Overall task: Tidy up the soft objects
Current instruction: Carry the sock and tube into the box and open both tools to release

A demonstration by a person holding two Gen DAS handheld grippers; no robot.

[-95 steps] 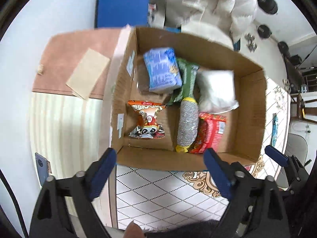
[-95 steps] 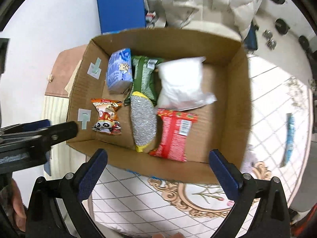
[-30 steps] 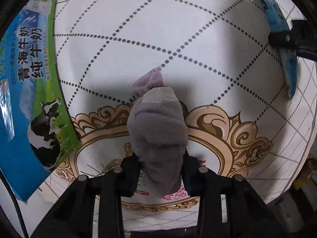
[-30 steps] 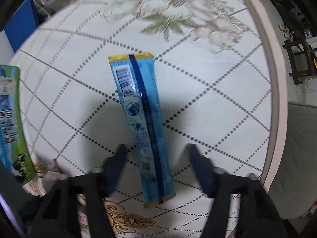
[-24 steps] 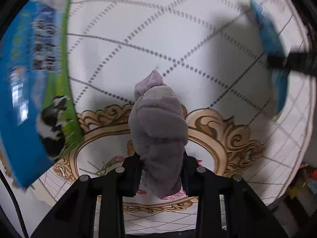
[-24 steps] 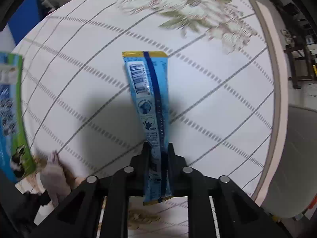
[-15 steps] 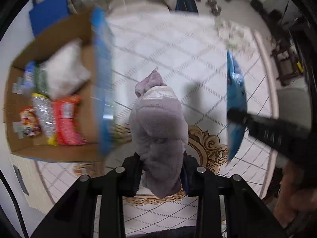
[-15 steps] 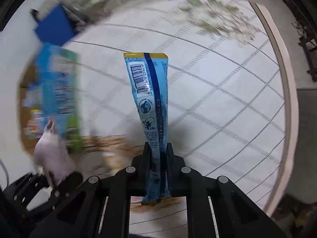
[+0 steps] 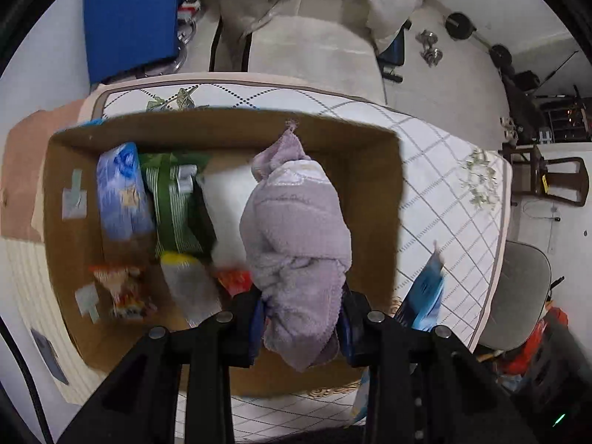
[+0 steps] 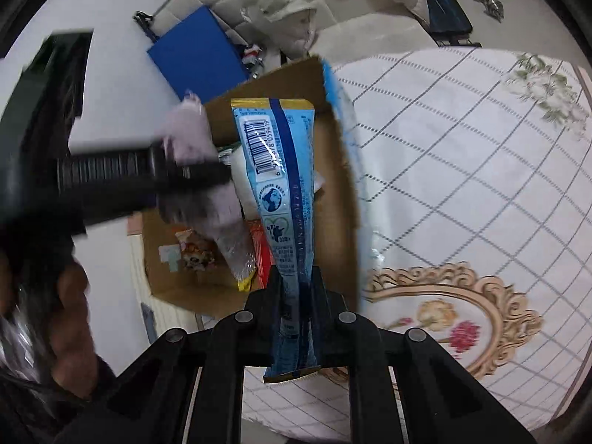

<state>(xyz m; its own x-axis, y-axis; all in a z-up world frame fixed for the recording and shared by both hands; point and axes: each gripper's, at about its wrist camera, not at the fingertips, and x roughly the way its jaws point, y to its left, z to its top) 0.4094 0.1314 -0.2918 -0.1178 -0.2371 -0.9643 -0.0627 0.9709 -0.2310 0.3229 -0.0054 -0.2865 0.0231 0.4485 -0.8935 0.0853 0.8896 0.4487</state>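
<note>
Gripping a rolled lilac towel (image 9: 296,236), the left gripper (image 9: 299,318) holds it above the open cardboard box (image 9: 66,229), toward the box's 3 o'clock wall. The right gripper (image 10: 296,288) is clamped on the lower part of a long blue packet (image 10: 277,192), barcode uppermost, raised over the box's 3 o'clock side. Inside the box lie a blue tissue pack (image 9: 122,192) at 10 o'clock, a green packet (image 9: 174,207) beside it, a white pouch (image 9: 225,199), a silver scrubber (image 9: 188,288) and a red snack bag (image 9: 122,288) at 7 o'clock. Box and contents rest on a patterned tablecloth (image 10: 462,192).
</note>
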